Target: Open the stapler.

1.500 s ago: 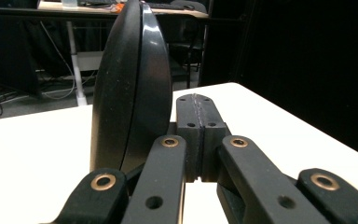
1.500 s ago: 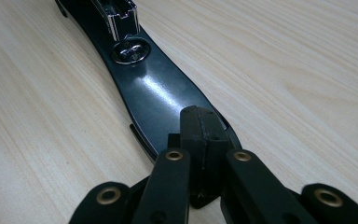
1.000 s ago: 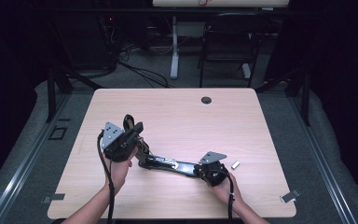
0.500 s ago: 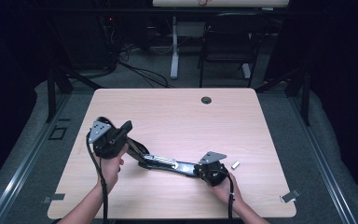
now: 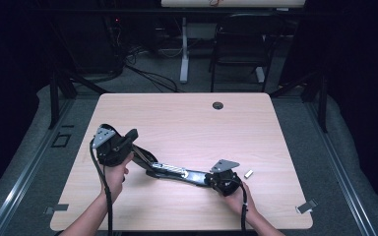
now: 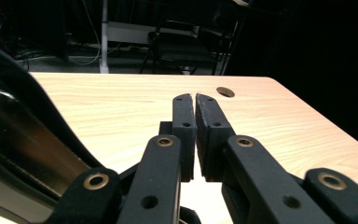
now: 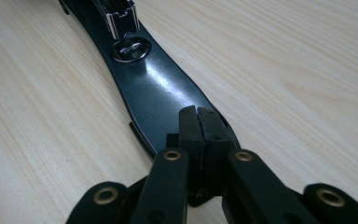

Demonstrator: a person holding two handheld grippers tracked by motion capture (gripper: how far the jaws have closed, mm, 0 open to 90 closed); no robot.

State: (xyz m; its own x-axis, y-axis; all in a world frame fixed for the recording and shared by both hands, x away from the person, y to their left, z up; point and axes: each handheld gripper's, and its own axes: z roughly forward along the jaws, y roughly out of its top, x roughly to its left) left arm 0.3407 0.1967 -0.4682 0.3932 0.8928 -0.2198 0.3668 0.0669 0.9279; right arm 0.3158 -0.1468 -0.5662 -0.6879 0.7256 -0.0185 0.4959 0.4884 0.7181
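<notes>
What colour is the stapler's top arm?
Glossy black stapler, clearest in the right gripper view.

The long black metal bar [image 7: 154,100] runs off the top edge of the right gripper view. In the high view, the small pale block [image 5: 248,174] near the desk's right edge is too small to identify.

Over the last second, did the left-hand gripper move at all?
Yes. The left gripper has slid leftward, toward the table's left edge and farther from the round hole.
</notes>
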